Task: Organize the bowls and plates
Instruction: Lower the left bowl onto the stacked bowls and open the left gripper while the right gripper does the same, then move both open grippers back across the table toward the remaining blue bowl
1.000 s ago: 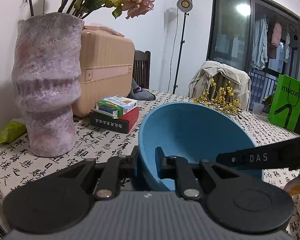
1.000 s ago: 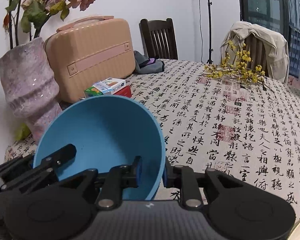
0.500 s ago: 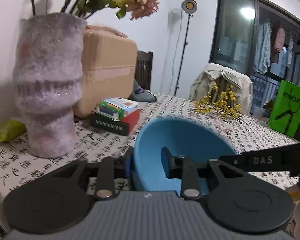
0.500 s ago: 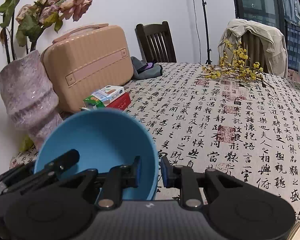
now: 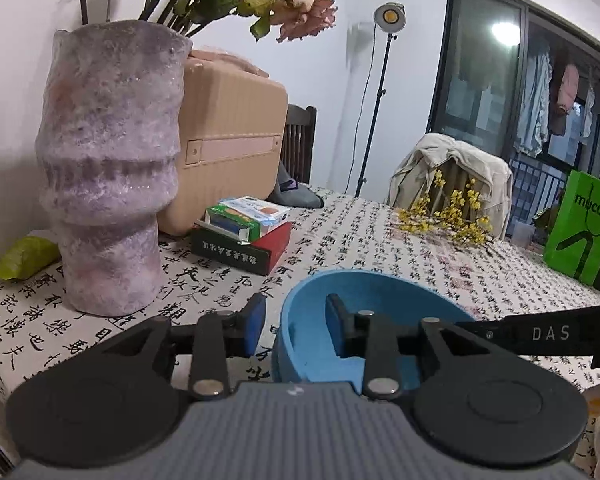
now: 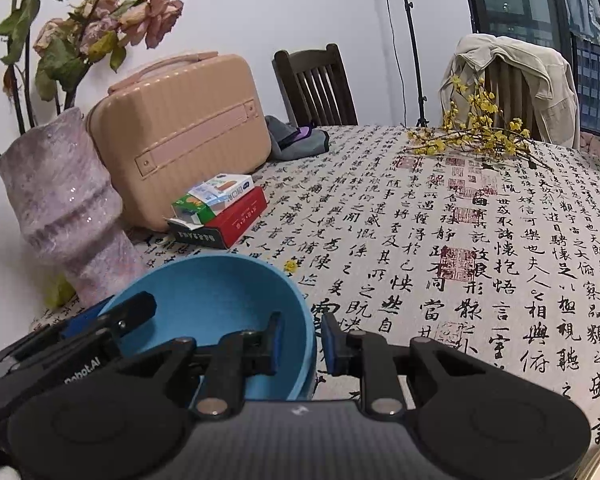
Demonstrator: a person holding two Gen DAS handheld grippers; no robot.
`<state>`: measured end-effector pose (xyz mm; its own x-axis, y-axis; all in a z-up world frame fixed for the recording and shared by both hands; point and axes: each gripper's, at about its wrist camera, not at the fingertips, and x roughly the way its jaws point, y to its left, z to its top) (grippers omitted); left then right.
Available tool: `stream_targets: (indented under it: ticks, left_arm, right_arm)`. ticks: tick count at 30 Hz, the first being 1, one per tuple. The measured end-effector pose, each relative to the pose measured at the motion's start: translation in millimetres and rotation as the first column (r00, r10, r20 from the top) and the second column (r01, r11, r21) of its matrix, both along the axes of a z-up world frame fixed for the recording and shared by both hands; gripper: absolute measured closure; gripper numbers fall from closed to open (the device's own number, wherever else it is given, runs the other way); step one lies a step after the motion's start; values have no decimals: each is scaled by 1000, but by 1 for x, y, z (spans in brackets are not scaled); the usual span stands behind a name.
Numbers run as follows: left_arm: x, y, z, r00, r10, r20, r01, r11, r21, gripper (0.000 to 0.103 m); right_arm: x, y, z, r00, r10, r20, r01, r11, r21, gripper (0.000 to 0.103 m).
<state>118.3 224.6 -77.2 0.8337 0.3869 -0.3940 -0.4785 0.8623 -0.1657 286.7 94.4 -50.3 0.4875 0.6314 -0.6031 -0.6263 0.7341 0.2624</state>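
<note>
A blue bowl [image 5: 364, 292] [image 6: 220, 292] rests nearly level on the table with the calligraphy cloth [image 6: 460, 240]. My left gripper [image 5: 294, 320] straddles its left rim, and its jaws are opening. The outer pad [image 5: 256, 320] stands clear of the wall, and the other finger is inside the bowl. My right gripper [image 6: 302, 340] is shut on the opposite rim, one pad inside and one outside. Each gripper also shows in the other's view: the right gripper's arm [image 5: 540, 332] and a left finger [image 6: 132, 312].
A tall purple vase [image 5: 108, 168] with dried flowers stands just left of the bowl. Behind it are a beige suitcase [image 6: 180, 140] and stacked boxes [image 6: 220, 216]. Yellow flower sprigs [image 6: 472, 136] and a green bag [image 5: 580, 224] lie farther back, and chairs stand at the table's far side.
The bowl has gone from steeply tilted to nearly level and lower on the table. My left gripper's jaws have come apart off its rim. The right gripper keeps its hold.
</note>
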Motion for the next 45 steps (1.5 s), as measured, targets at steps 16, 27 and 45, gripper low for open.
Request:
stream_targets:
  ticks: [16, 27, 45]
  left_arm:
    - [-48, -20, 16, 975, -94, 203, 67, 989, 135, 0]
    - [-73, -38, 4, 964, -138, 226, 106, 983, 148, 0]
    - [-73, -48, 3, 957, -156, 244, 128, 983, 129, 0]
  right_arm:
    - [-46, -64, 4, 982, -30, 189, -1, 986, 165, 0]
    - [-92, -101, -21, 962, -98, 255, 59, 986, 155, 0]
    - [-117, -123, -40, 945, -210, 252, 169, 970, 174, 0]
